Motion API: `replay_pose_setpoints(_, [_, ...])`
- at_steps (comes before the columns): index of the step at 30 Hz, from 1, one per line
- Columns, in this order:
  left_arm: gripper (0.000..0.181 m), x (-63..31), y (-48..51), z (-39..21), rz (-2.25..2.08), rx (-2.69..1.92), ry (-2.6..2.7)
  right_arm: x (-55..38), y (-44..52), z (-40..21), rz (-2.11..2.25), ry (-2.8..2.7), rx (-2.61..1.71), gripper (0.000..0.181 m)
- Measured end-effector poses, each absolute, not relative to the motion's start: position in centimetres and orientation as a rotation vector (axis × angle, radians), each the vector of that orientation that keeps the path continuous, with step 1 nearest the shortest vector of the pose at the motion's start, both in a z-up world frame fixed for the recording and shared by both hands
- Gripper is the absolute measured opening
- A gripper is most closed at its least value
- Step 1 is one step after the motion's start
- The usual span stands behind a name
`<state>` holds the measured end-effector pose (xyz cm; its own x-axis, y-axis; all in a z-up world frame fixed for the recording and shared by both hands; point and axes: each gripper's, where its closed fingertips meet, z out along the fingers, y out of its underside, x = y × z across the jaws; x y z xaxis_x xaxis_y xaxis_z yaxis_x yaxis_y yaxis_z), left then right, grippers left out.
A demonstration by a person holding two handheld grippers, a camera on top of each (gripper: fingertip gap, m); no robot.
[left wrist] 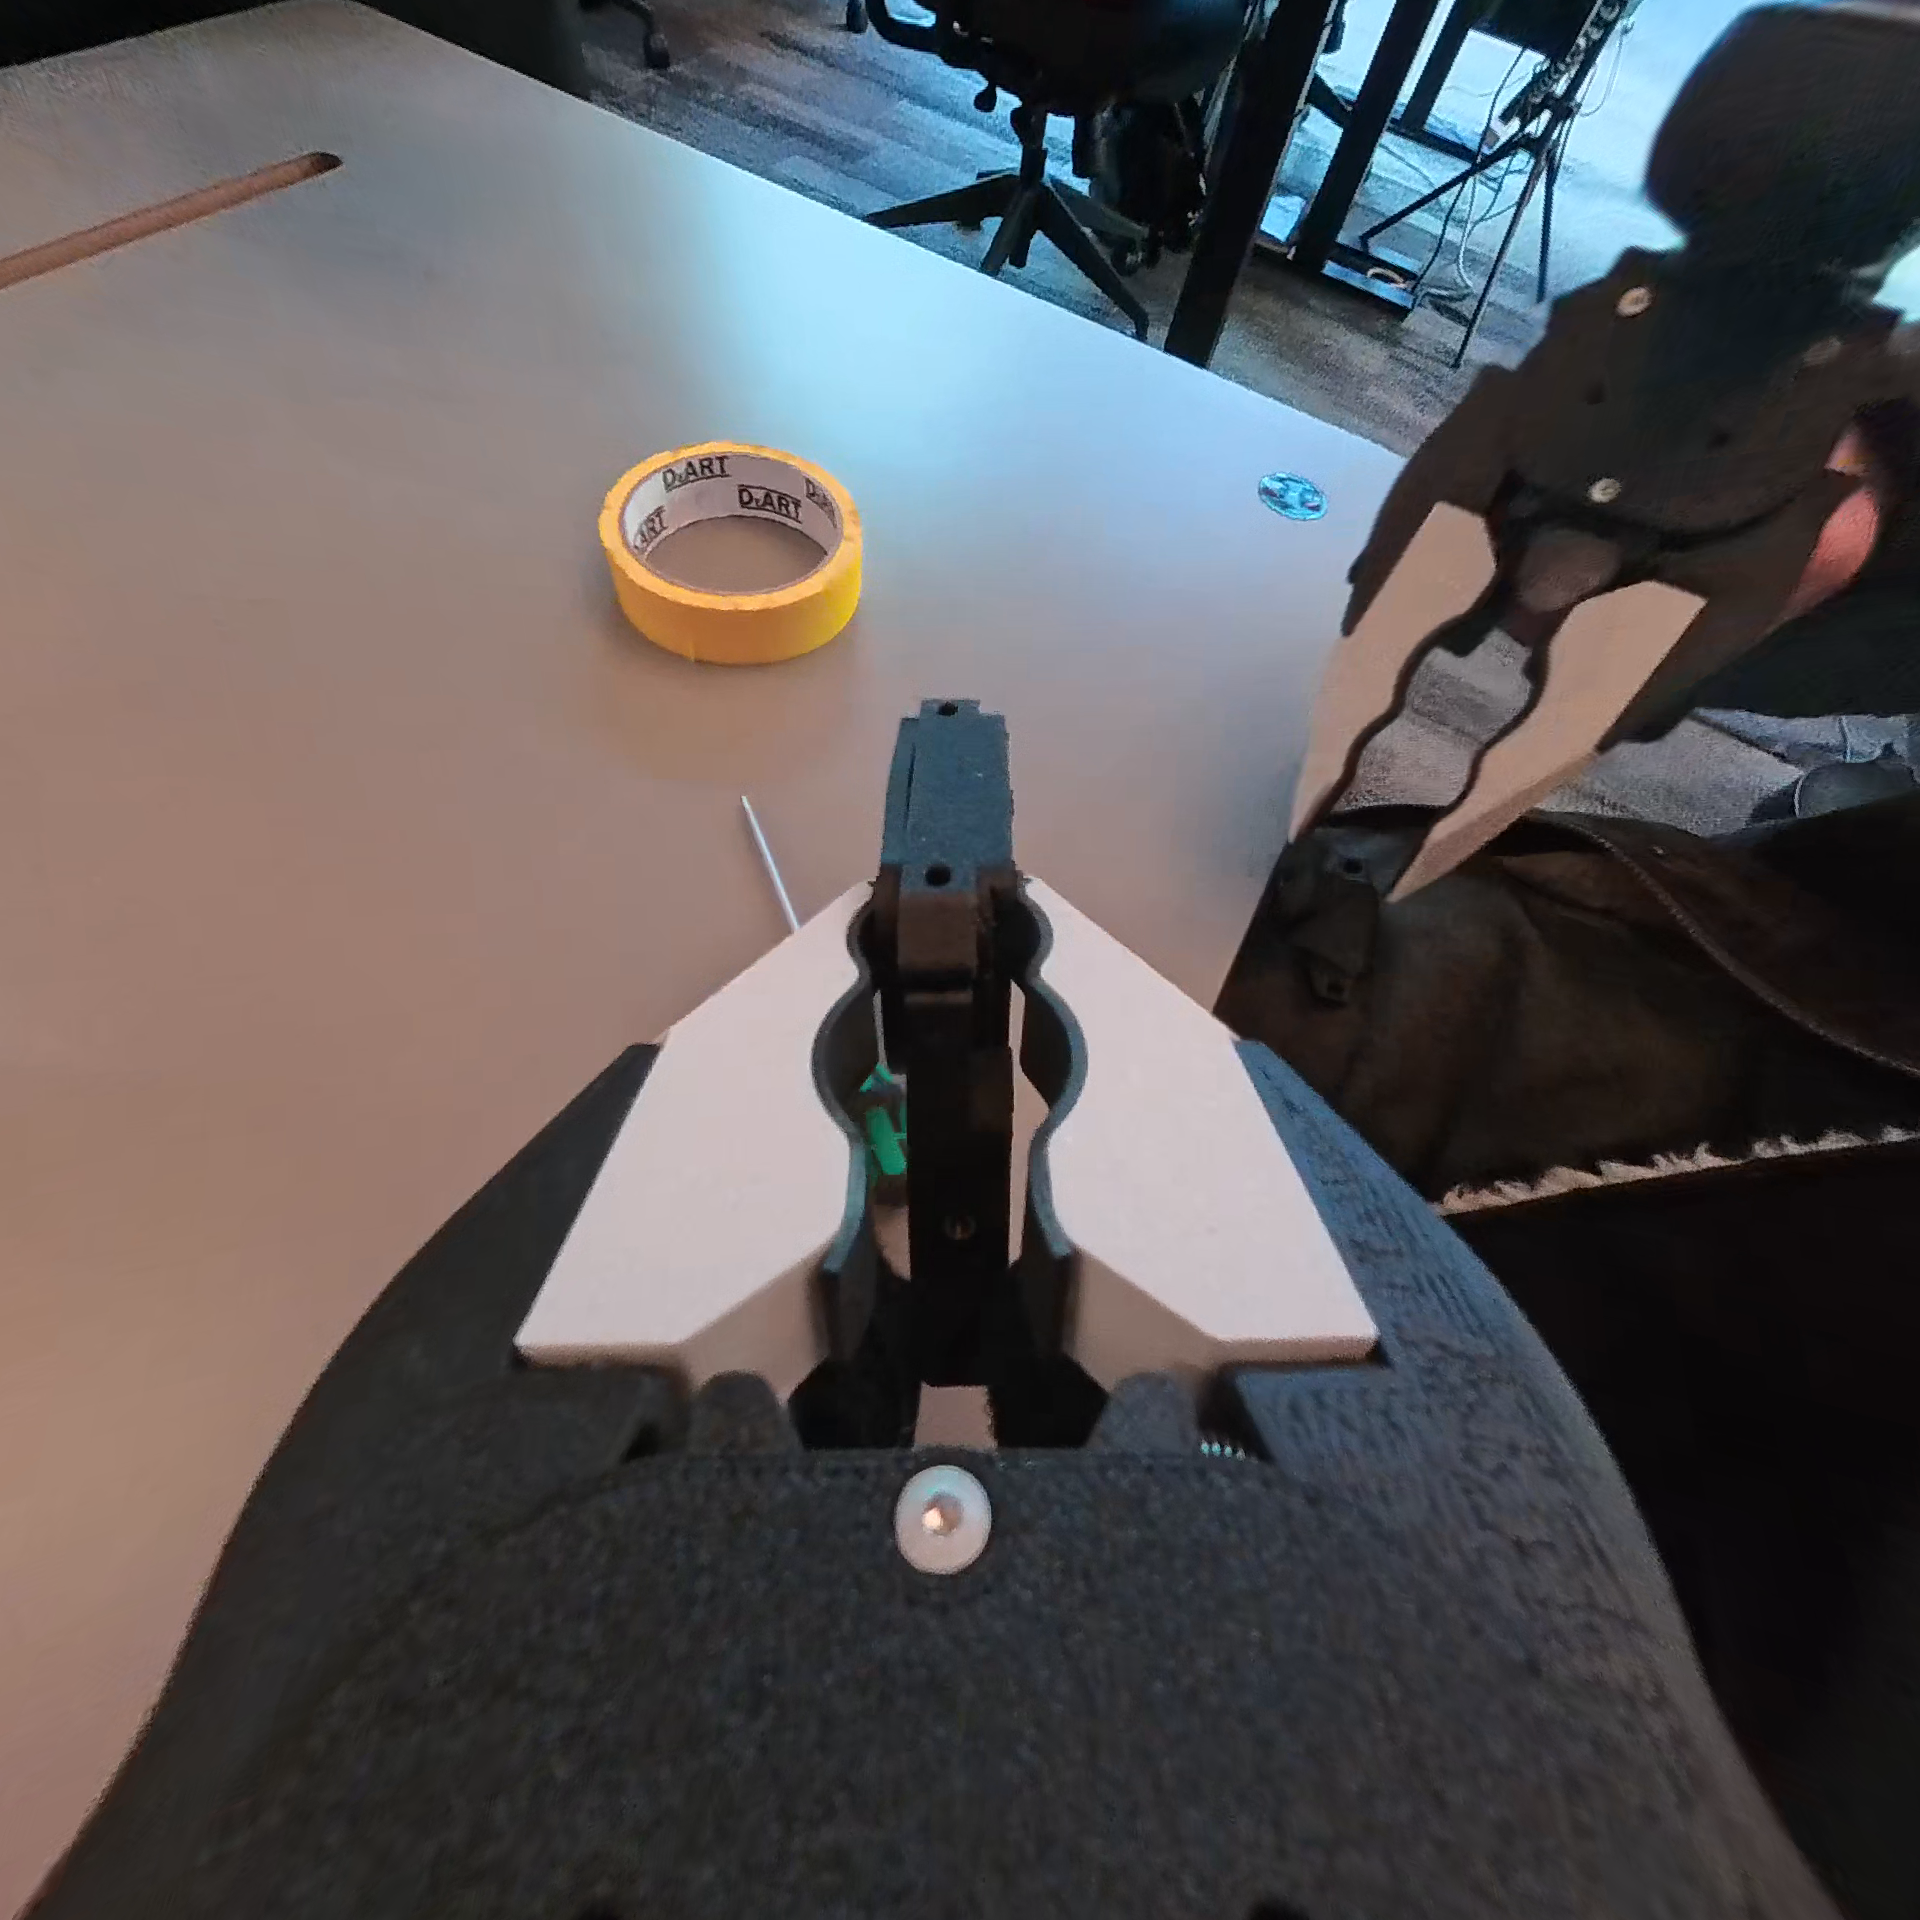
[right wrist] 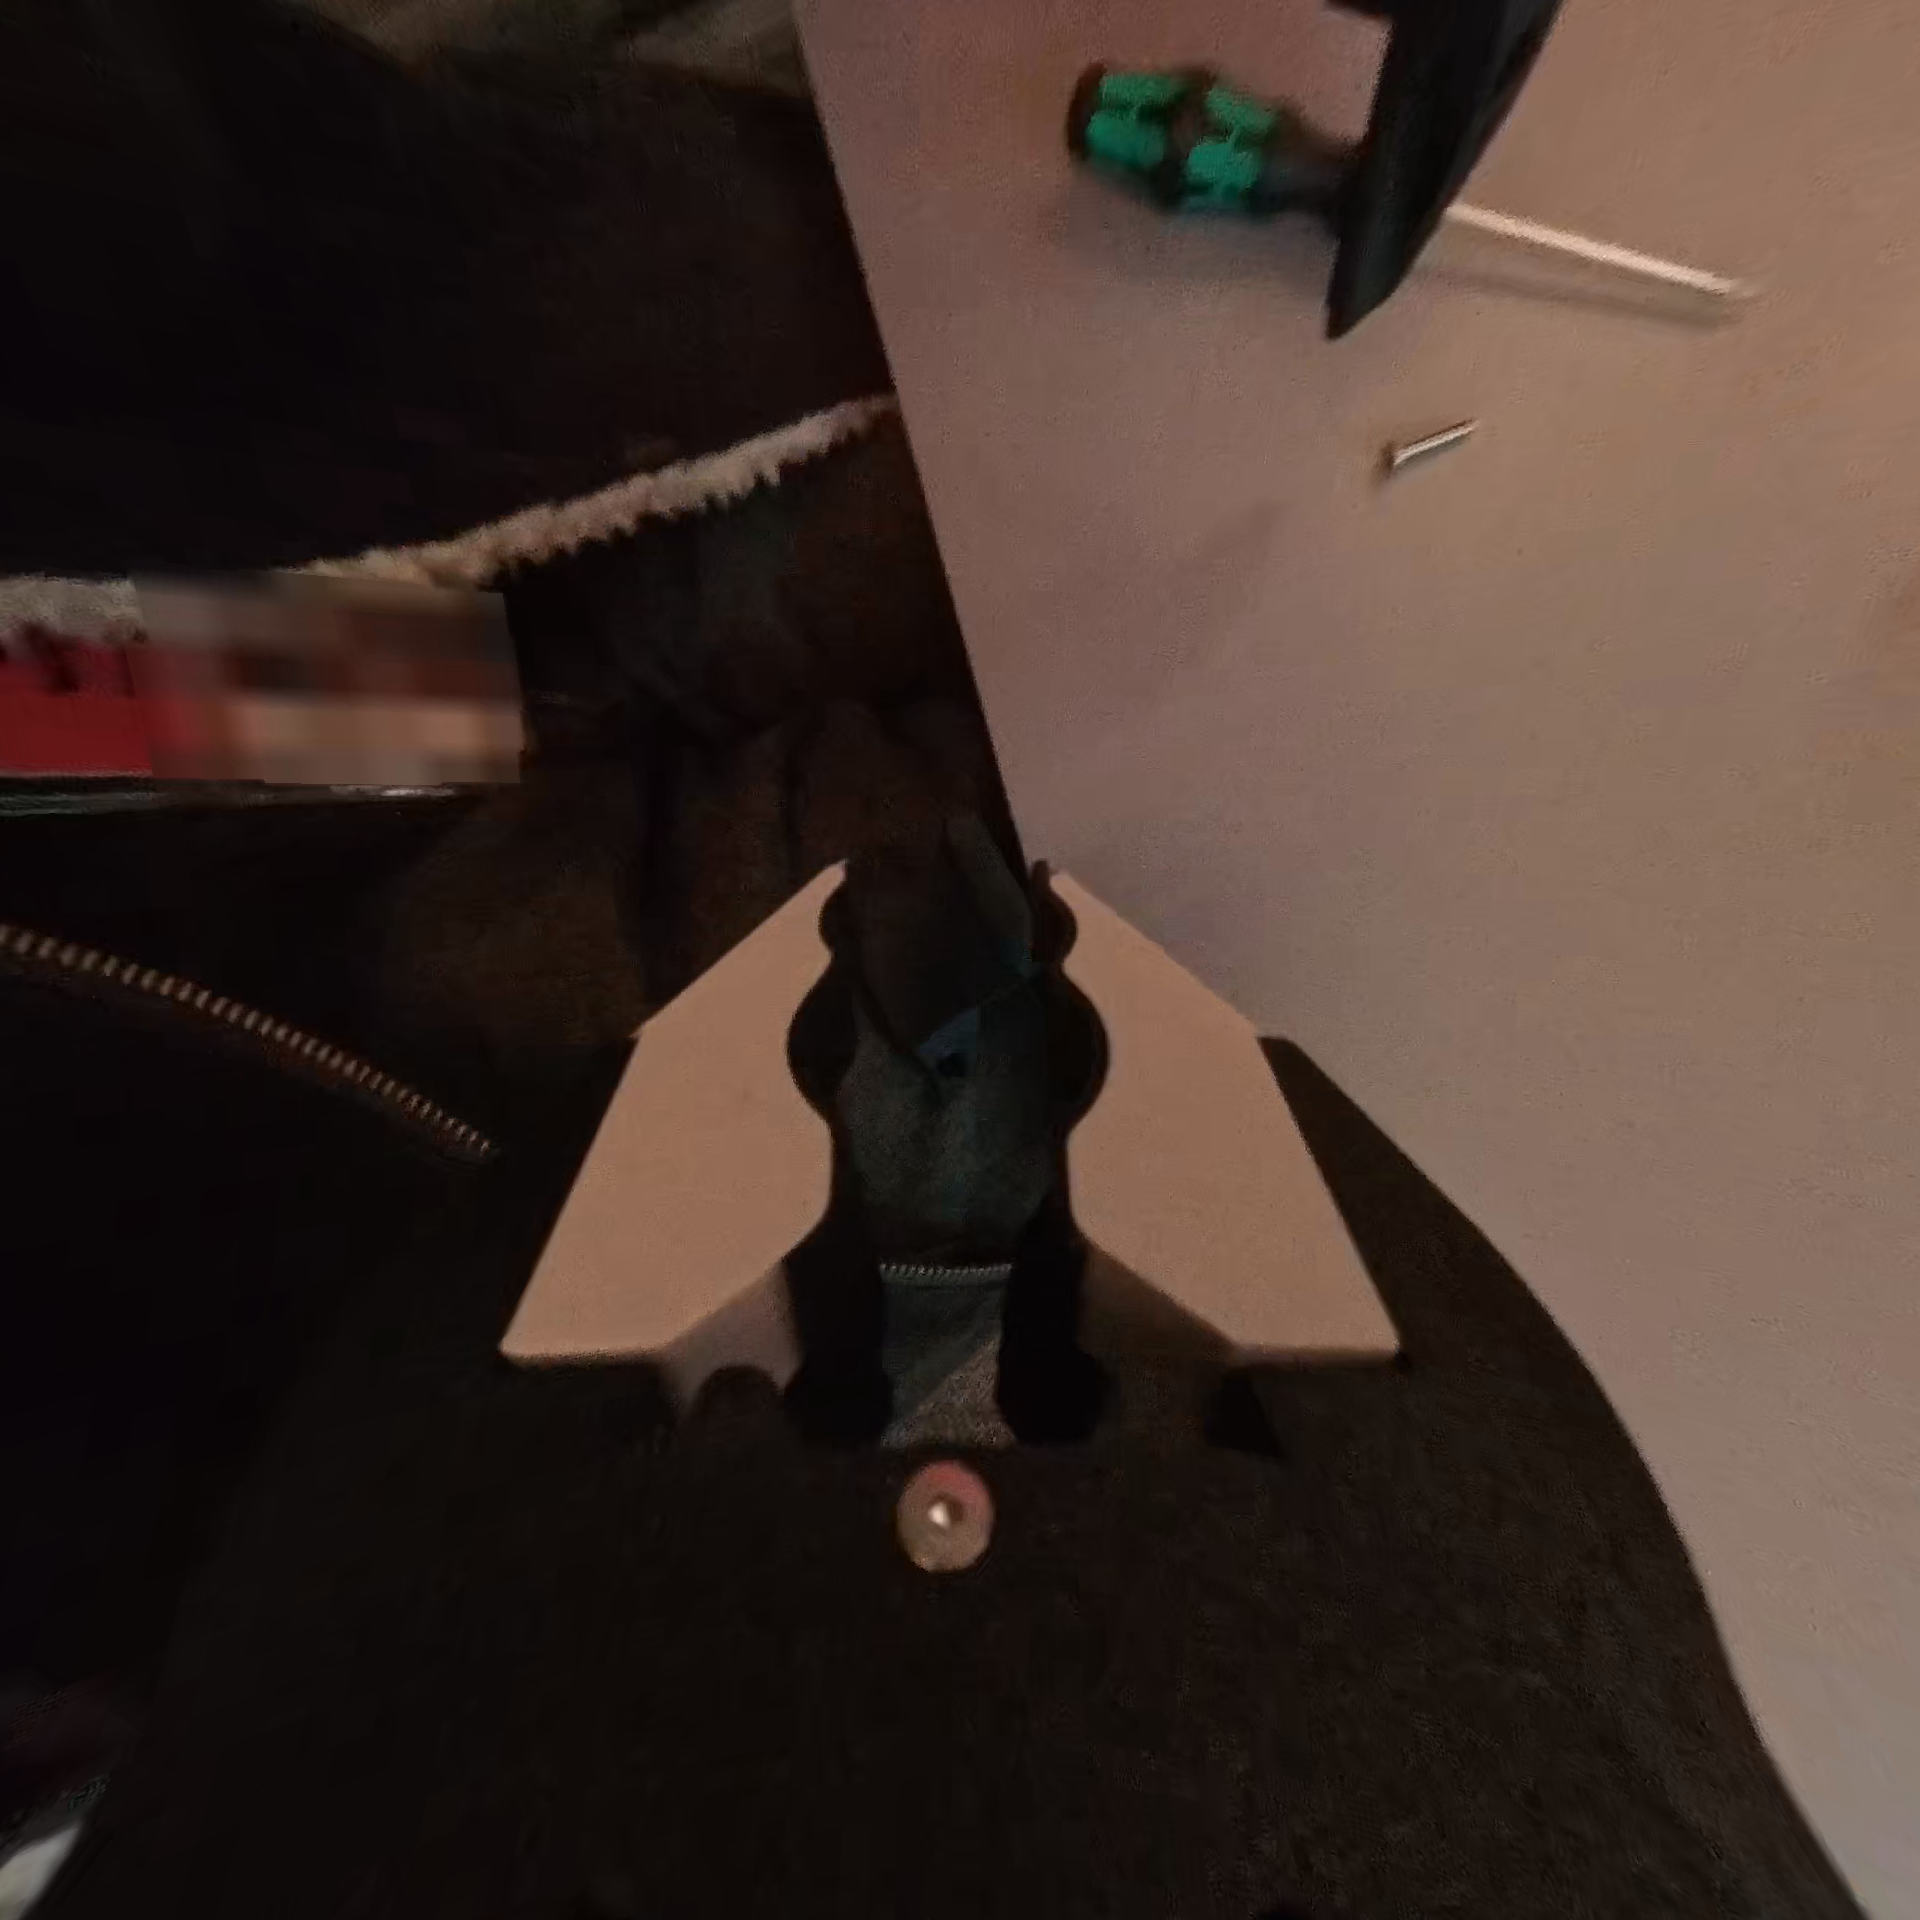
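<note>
Black printed part [left wrist: 945, 831] sits clamped upright in our left gripper [left wrist: 948, 914]; our right gripper [right wrist: 945, 904], jaws parted, hangs empty off the table [left wrist: 312, 727] edge.

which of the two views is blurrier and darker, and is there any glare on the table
The right wrist view is much darker and motion-smeared: the green-handled screwdriver and right gripper look soft. The left wrist view is sharper at the yellow tape roll, with a pale bluish sheen on the table and fisheye bending at the edges.
</note>
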<state>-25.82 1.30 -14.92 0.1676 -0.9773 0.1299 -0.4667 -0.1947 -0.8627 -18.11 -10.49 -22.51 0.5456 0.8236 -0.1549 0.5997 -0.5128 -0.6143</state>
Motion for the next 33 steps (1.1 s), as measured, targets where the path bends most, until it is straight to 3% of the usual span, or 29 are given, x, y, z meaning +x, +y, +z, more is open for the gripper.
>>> replay_pose_setpoints(6, [0.022, -25.6, 0.7, -14.7, -0.924, -1.731, 1.406, -18.6, -9.7, -24.6, 0.422, -1.332, -2.321, 0.009])
replay_pose_setpoints(9, [0.022, -25.4, 0.7, -14.5, -0.943, -1.727, 1.392, -18.1, -9.9, -23.9, 0.426, -1.278, -2.346, 0.008])
replay_pose_setpoints(20, [0.022, -23.8, 0.8, -13.3, -0.891, -1.614, 1.336, -18.6, 0.5, -8.5, 0.804, -0.157, -2.068, 0.007])
replay_pose_setpoints(23, [0.022, -24.3, 2.0, -14.1, -0.808, -1.675, 1.316, -15.9, 2.1, -11.8, 0.36, -0.293, -2.277, 0.007])
replay_pose_setpoints(28, [0.022, -25.8, 4.5, -14.7, -0.752, -1.76, 1.23, -9.2, 0.6, -20.5, 0.042, -0.185, -2.631, 0.007])
replay_pose_setpoints(33, [0.022, -25.8, 4.8, -14.9, -0.694, -1.739, 1.247, -7.7, 0.5, -21.5, -0.261, -0.268, -2.565, 0.007])
